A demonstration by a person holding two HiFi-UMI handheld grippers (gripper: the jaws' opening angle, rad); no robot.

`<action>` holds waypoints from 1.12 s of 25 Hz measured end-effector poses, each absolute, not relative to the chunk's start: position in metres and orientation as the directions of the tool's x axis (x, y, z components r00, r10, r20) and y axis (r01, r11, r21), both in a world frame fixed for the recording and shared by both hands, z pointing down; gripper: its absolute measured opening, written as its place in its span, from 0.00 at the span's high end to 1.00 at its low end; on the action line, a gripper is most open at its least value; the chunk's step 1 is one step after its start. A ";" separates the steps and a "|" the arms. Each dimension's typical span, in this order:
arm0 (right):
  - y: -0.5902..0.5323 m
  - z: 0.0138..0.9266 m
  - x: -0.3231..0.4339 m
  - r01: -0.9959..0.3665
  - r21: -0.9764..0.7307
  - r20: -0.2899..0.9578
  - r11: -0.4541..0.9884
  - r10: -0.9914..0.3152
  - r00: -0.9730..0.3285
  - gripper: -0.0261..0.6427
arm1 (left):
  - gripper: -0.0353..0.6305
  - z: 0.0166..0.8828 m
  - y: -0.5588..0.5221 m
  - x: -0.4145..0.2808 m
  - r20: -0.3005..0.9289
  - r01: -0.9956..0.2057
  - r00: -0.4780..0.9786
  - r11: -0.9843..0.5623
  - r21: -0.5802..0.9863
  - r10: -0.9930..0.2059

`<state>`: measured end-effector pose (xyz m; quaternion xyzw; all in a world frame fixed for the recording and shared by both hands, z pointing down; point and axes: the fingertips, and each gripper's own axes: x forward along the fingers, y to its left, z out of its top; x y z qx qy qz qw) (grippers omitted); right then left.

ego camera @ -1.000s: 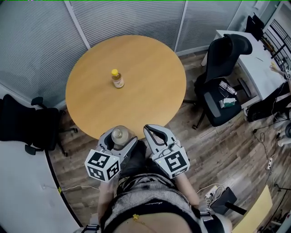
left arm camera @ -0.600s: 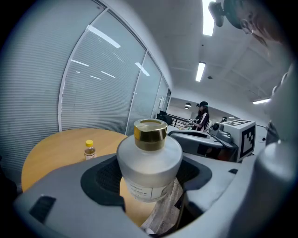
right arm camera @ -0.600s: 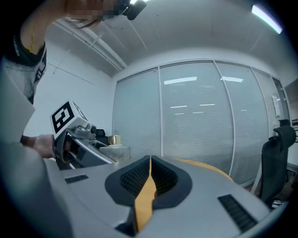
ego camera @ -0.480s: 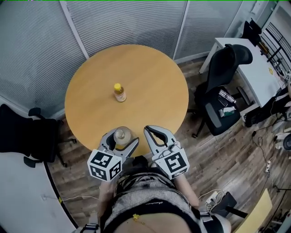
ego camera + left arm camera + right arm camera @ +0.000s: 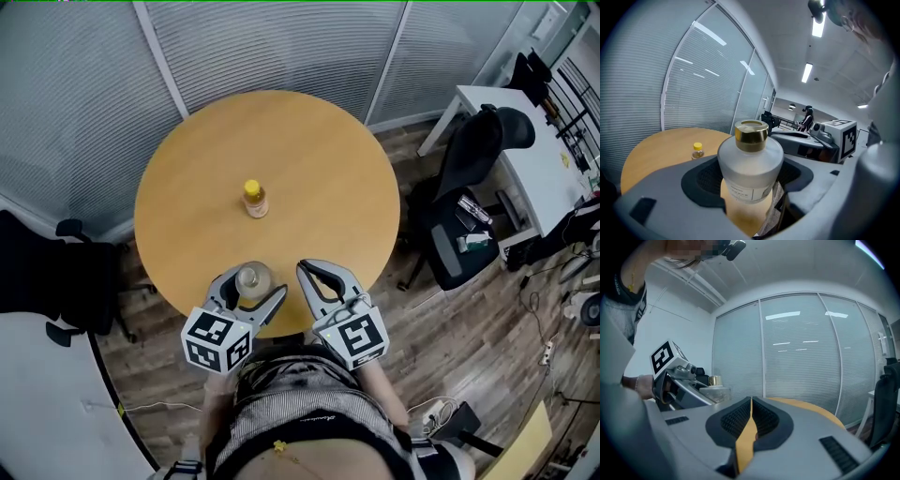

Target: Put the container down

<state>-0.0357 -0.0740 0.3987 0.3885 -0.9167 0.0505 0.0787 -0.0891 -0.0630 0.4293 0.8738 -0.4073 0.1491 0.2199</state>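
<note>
As the table (image 5: 319,169) has drawn nearer under the head view in the last second, the container (image 5: 750,168) now sits over the table's near edge rather than short of it. It is upright, clamped between the jaws of the left gripper (image 5: 247,284), so lowering it looks like the next step. The right gripper (image 5: 749,416) is closed on nothing. A yellow-capped bottle (image 5: 254,199) stands well ahead. The container's white label bears print too small to read.
</note>
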 end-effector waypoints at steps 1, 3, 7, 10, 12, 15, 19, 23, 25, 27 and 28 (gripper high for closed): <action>-0.077 0.399 -0.037 -0.722 -0.037 0.186 0.691 -0.705 -0.684 0.92 | 0.43 0.430 -0.066 -0.090 0.441 -0.776 0.625 -0.572 0.264 -0.644; -0.084 0.399 -0.040 -0.723 -0.030 0.190 0.690 -0.706 -0.682 0.92 | 0.43 0.430 -0.073 -0.092 0.441 -0.771 0.632 -0.578 0.269 -0.638; -0.099 0.401 -0.042 -0.733 -0.028 0.190 0.680 -0.716 -0.672 0.92 | 0.43 0.431 -0.088 -0.091 0.437 -0.757 0.647 -0.594 0.272 -0.624; -0.105 0.408 -0.042 -0.735 -0.005 0.203 0.678 -0.719 -0.665 0.92 | 0.43 0.435 -0.098 -0.092 0.436 -0.750 0.655 -0.603 0.273 -0.617; -0.109 0.412 -0.045 -0.742 -0.016 0.214 0.670 -0.723 -0.657 0.92 | 0.43 0.437 -0.103 -0.097 0.441 -0.750 0.654 -0.606 0.266 -0.615; -0.111 0.419 -0.049 -0.748 -0.038 0.232 0.663 -0.722 -0.652 0.92 | 0.43 0.442 -0.104 -0.102 0.446 -0.751 0.652 -0.604 0.266 -0.613; -0.114 0.423 -0.058 -0.736 -0.075 0.238 0.673 -0.705 -0.668 0.92 | 0.43 0.448 -0.105 -0.109 0.463 -0.757 0.644 -0.597 0.266 -0.610; -0.120 0.425 -0.067 -0.685 -0.074 0.245 0.725 -0.652 -0.717 0.92 | 0.43 0.451 -0.106 -0.116 0.486 -0.793 0.599 -0.556 0.248 -0.637; -0.123 0.425 -0.070 -0.646 -0.071 0.255 0.760 -0.612 -0.748 0.92 | 0.43 0.452 -0.107 -0.115 0.494 -0.817 0.568 -0.524 0.242 -0.658; -0.127 0.425 -0.071 -0.600 -0.056 0.256 0.798 -0.569 -0.781 0.92 | 0.43 0.452 -0.110 -0.112 0.492 -0.837 0.543 -0.488 0.249 -0.681; -0.129 0.424 -0.070 -0.579 -0.050 0.256 0.814 -0.550 -0.795 0.92 | 0.43 0.451 -0.112 -0.111 0.489 -0.846 0.530 -0.468 0.254 -0.693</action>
